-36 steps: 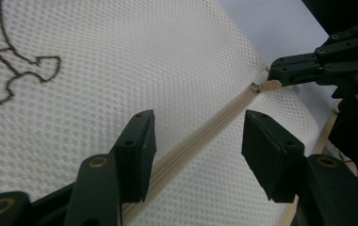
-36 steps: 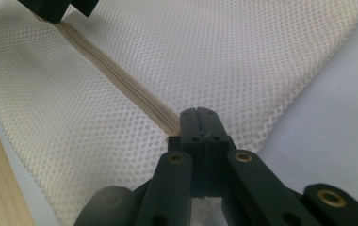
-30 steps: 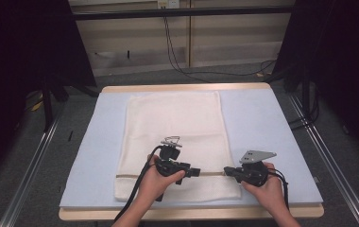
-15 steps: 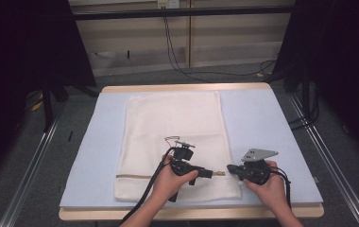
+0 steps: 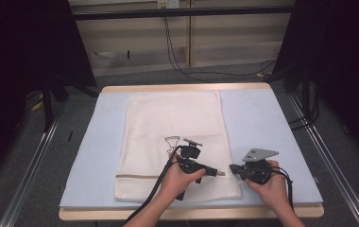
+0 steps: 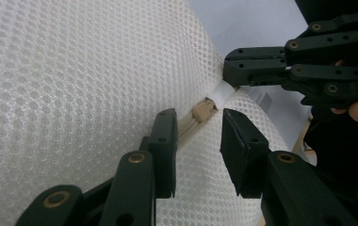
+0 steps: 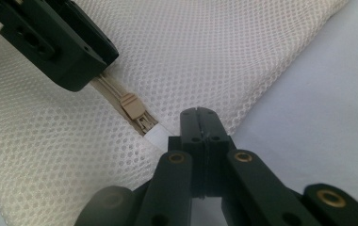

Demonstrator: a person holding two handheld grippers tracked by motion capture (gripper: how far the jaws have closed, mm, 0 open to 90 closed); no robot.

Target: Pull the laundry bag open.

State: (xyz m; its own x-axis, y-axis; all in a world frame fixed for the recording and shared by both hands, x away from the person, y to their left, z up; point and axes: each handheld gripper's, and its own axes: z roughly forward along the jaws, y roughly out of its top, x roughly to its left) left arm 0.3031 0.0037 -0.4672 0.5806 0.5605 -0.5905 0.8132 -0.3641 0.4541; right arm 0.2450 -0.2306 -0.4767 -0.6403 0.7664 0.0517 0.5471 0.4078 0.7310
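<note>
A white mesh bag point(image 5: 173, 123) lies flat on the light blue mat point(image 5: 258, 118). Its beige zipper runs across the near end. In the right gripper view, my right gripper point(image 7: 197, 115) is shut on the white tab point(image 7: 156, 136) at the zipper's end, just beside the beige slider point(image 7: 134, 109). My left gripper point(image 6: 196, 117) points at that slider point(image 6: 202, 111) from the other side. Its jaws have just been closing; they stand either side of the zipper line and press on nothing. In the high view, the left gripper point(image 5: 214, 172) and right gripper point(image 5: 232, 168) almost meet tip to tip.
The mat covers a wooden table point(image 5: 182, 213) whose front edge lies just under both forearms. Bare mat lies left and right of the bag. Metal rails point(image 5: 26, 179) flank the table, and cables point(image 5: 177, 56) hang at the back.
My left hand has slid right along the zipper toward the right gripper, and its jaws have narrowed. The right hand has kept still on the tab.
</note>
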